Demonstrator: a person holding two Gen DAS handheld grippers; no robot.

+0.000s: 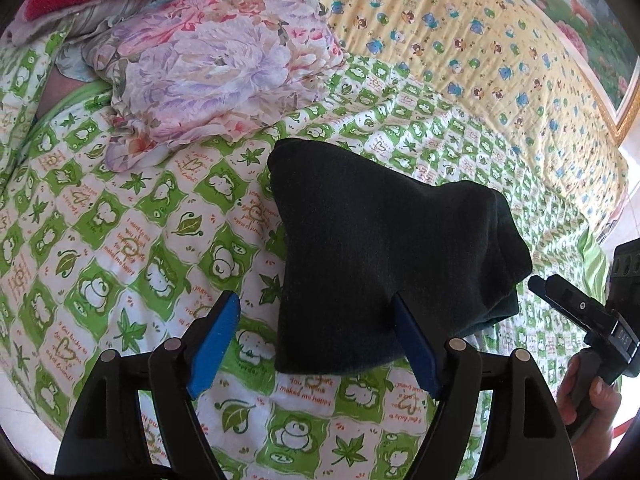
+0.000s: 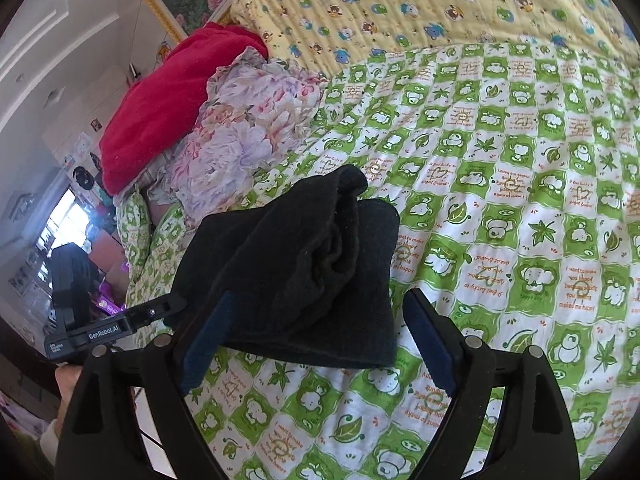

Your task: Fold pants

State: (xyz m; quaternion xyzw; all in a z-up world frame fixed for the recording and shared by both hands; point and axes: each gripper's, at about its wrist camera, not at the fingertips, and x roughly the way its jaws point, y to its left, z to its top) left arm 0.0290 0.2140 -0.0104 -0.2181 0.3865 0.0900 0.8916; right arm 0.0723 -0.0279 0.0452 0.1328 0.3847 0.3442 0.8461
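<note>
The black pants (image 1: 384,248) lie folded into a thick, compact bundle on the green-and-white patterned quilt (image 1: 132,240), near the bed's front edge. In the right wrist view the bundle (image 2: 304,272) shows several stacked layers w/ a rumpled fold at its top.

The left gripper (image 1: 316,340) sits just in front of the bundle, jaws spread wide & released. Its left blue pad is over bare quilt; its right blue pad overlaps the pants' near edge in the view, but nothing is pinched between the 2 pads. The right gripper (image 2: 320,344) is also spread wide, not clamping: the bundle's near edge lies between its 2 dark-blue pads, and whether the left pad touches the cloth I can't tell.

Each gripper shows up in the other's camera: the right one at the left view's right edge, held by a hand (image 1: 588,400); the left one at the right view's left edge, w/ "GenRobot.AI" printed on it.

Beyond the pants, to the left, a floral fabric (image 1: 212,76) lies crumpled, w/ a red cloth (image 2: 160,108) behind it. Further back is a yellow quilt w/ cartoon animals (image 1: 480,48), & a framed flower picture (image 1: 600,40) behind that.
</note>
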